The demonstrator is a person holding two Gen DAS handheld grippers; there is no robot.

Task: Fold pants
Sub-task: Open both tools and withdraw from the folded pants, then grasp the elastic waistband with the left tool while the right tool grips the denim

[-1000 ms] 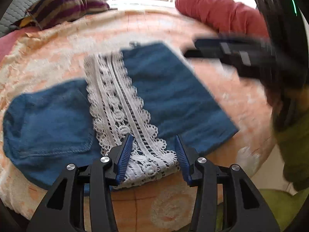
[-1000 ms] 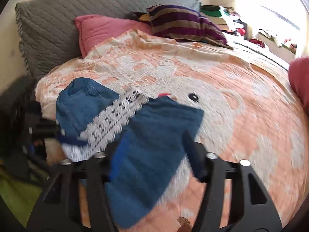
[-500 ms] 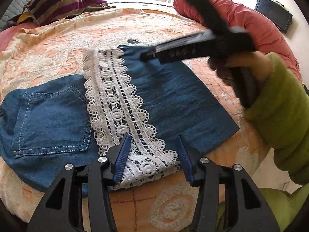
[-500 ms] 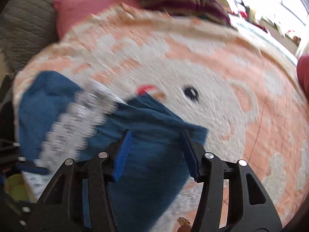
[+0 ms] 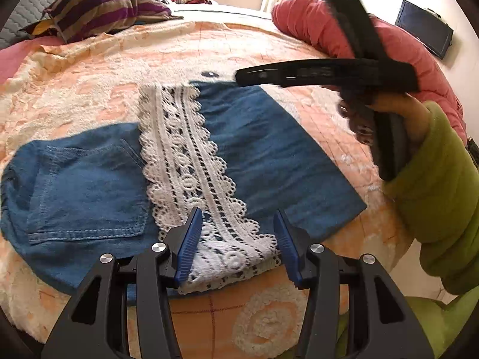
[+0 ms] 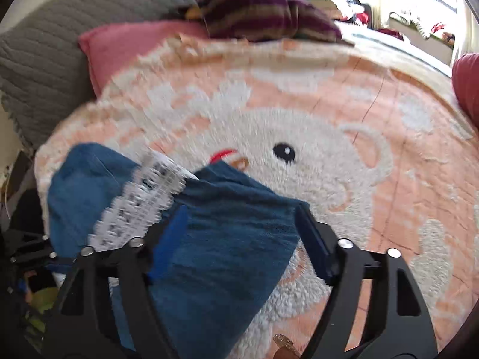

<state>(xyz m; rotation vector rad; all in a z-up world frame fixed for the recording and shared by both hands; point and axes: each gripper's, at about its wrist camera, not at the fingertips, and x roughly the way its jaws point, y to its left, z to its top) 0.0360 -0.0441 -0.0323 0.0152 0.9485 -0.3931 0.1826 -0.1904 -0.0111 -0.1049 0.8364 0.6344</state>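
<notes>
While my left claw [image 5: 236,242] straddles the pants' [image 5: 263,146] lace hem at the bed's [image 5: 89,89] near edge without pinching, only that view shows my right claw [image 6: 239,245], opening, above their far corner.

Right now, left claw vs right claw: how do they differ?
Left claw sits low at the pants' near edge, straddling the lace trim; right claw hangs above the plain denim. Left's gap is narrower; right's jaws are opening, wider. Shared: black frames, blue pads, neither pinching cloth.

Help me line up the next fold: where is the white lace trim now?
In the left wrist view, the white lace trim runs across the middle of the folded blue denim pants, its near end between the left gripper's fingers.
</notes>
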